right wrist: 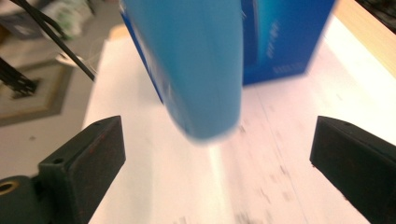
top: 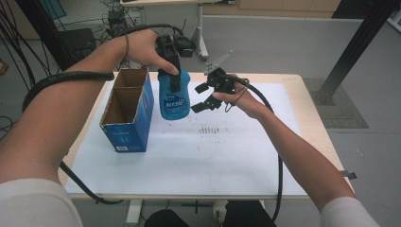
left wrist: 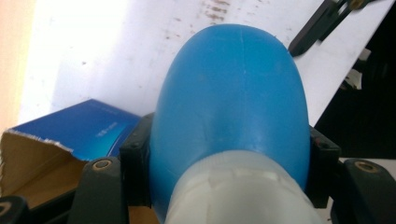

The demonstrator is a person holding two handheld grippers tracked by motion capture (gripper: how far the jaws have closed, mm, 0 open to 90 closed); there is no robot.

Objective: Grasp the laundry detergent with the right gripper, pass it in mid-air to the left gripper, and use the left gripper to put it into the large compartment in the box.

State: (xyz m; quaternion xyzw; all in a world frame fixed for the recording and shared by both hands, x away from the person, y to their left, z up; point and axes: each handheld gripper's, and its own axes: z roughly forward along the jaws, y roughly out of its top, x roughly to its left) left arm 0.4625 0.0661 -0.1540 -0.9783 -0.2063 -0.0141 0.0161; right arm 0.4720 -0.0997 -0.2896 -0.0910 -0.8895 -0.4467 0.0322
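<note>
The left claw (top: 172, 66) is clamped on the bottle (top: 174, 97), held above the worktop (top: 283, 156) beside the box (top: 127, 111). The left claw's view shows its whitish neck (left wrist: 238, 191). The right claw (top: 202, 97), jaws apart, is near the bottle.

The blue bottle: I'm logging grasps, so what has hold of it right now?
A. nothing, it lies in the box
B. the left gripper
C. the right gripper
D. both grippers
B: the left gripper is clamped on the blue bottle near its neck, while the right gripper stands open beside it.
</note>
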